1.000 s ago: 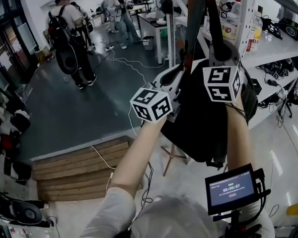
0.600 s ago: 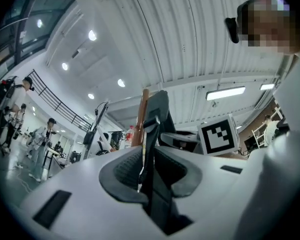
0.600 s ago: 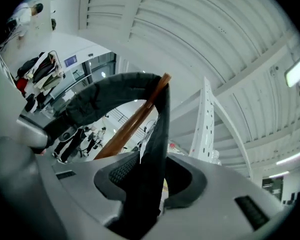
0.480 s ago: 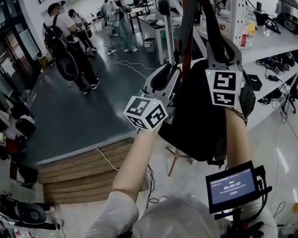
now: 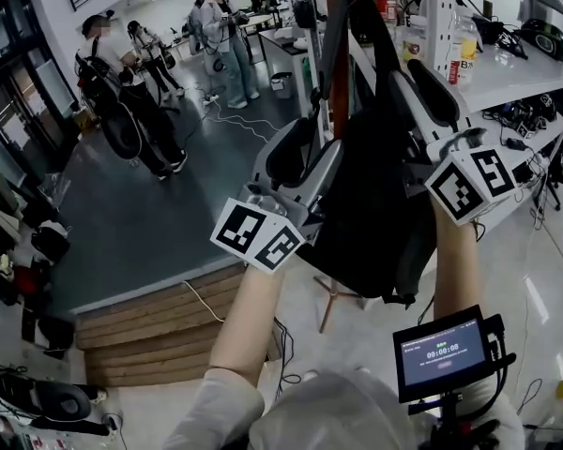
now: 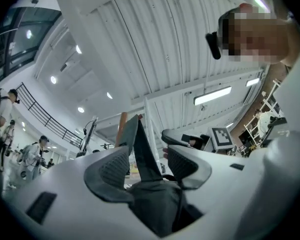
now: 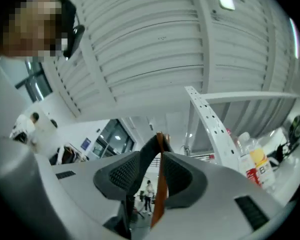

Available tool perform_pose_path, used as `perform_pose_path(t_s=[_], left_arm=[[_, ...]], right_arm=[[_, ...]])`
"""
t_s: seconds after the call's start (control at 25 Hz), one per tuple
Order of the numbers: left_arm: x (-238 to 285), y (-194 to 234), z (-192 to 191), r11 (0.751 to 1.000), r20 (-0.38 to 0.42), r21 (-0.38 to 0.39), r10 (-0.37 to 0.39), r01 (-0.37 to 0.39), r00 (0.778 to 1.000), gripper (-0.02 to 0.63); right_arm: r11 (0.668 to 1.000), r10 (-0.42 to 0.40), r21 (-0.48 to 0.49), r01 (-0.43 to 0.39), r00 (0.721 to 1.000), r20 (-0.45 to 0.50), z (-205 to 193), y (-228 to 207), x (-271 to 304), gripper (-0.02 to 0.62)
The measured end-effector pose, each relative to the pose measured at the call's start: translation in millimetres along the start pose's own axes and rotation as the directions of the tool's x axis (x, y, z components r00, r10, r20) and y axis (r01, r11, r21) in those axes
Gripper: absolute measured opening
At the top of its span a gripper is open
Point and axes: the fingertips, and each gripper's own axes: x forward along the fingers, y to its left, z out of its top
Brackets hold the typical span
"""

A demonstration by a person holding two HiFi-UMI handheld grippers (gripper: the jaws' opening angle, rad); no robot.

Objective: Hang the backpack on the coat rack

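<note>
The black backpack (image 5: 366,214) hangs against the orange-brown coat rack pole (image 5: 336,54), its straps running up beside the pole. My left gripper (image 5: 305,157) reaches up at the bag's left. Its jaws are opening, and a strap (image 6: 140,149) stands between the pads of my left gripper (image 6: 147,151) with a gap on the right side. My right gripper (image 5: 418,97) is at the bag's upper right, rolled over. In the right gripper view my right gripper (image 7: 159,156) is closed narrowly on a dark strap (image 7: 142,159), with the pole (image 7: 161,194) showing beyond.
White shelving (image 5: 438,17) with bottles (image 5: 464,50) stands close on the right. The rack's feet (image 5: 333,298) rest on the floor below the bag. A wooden step (image 5: 150,322) lies at lower left. People (image 5: 122,73) stand at the back left. A small monitor (image 5: 441,350) sits near my chest.
Both grippers and the backpack rose along the pole. The left jaws went from closed on the strap to wide apart. The right gripper rolled, its marker cube swinging right and down.
</note>
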Motion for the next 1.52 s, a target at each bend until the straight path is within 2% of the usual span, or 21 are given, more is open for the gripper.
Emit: perform_pose_path(t_s=[0.08, 0.24, 0.36, 0.48, 0.56, 0.72, 0.8, 0.84, 0.92, 1.0, 1.04, 1.2, 1.24, 1.52], left_arm=[[-8.3, -10.5, 12.5, 0.999, 0.042, -0.029, -0.027, 0.029, 0.999, 0.23], [-30.7, -24.6, 35.4, 0.989, 0.13, -0.121, -0.068, 0.084, 0.989, 0.229], [-42.0, -37.4, 38.6, 0.985, 0.13, -0.128, -0.097, 0.114, 0.987, 0.201], [-53.8, -48.2, 35.4, 0.989, 0.115, -0.1, -0.097, 0.109, 0.989, 0.196], [-61.2, -54.1, 28.2, 0.986, 0.097, -0.113, -0.109, 0.119, 0.989, 0.195], [-74.1, -71.4, -3.7, 0.976, 0.005, -0.135, -0.171, 0.17, 0.985, 0.186], [-81.2, -76.3, -19.8, 0.964, -0.004, -0.199, -0.181, 0.177, 0.983, 0.155], [-85.0, -75.6, -26.6, 0.956, 0.008, -0.241, -0.17, 0.167, 0.985, 0.124], [-92.8, -68.5, -39.4, 0.943, 0.036, -0.311, -0.116, 0.121, 0.993, 0.073], [-99.6, -61.0, -51.8, 0.936, 0.04, -0.343, -0.063, 0.073, 0.997, 0.01], [-101.9, -59.3, -57.4, 0.933, 0.034, -0.353, -0.052, 0.06, 0.998, 0.008], [-104.9, -62.2, -74.7, 0.923, 0.004, -0.381, -0.059, 0.056, 0.998, 0.008], [-104.9, -63.6, -79.4, 0.922, -0.005, -0.383, -0.064, 0.057, 0.998, 0.008], [-102.9, -67.3, -109.4, 0.922, -0.06, -0.384, -0.073, 0.045, 0.996, 0.008]], right_arm=[[0.992, 0.071, 0.101, -0.075, 0.997, 0.042, 8.8, 14.2, -8.4, 0.13], [0.959, 0.192, 0.19, -0.21, 0.975, 0.109, 16.6, 48.7, -28.3, 0.129], [0.929, 0.256, 0.238, -0.283, 0.957, 0.136, 12.1, 68.0, -44.5, 0.129], [0.901, 0.277, 0.298, -0.315, 0.947, 0.162, 2.9, 79.1, -61.1, 0.129], [0.877, 0.293, 0.347, -0.333, 0.942, 0.164, -7.5, 85.6, -71.9, 0.128], [0.842, 0.272, 0.441, -0.312, 0.95, 0.152, -37.0, 93.0, -93.9, 0.127], [0.84, 0.222, 0.471, -0.269, 0.963, 0.154, -52.6, 91.8, -105.2, 0.127], [0.833, 0.198, 0.491, -0.254, 0.967, 0.163, -59.7, 90.7, -111.0, 0.127], [0.796, 0.166, 0.553, -0.247, 0.967, 0.192, -71.2, 89.2, -122.2, 0.127], [0.749, 0.161, 0.612, -0.255, 0.965, 0.206, -80.5, 90.7, -130.2, 0.127], [0.742, 0.164, 0.622, -0.25, 0.967, 0.193, -85.6, 92.8, -132.4, 0.127], [0.807, 0.166, 0.564, -0.174, 0.984, 0.066, -112.6, 102.6, -139.4, 0.127], [0.815, 0.166, 0.557, -0.16, 0.985, 0.039, -120.1, 104.0, -141.4, 0.127], [0.814, 0.147, 0.57, -0.107, 0.989, -0.025, -147.0, 99.5, -149.3, 0.127]])
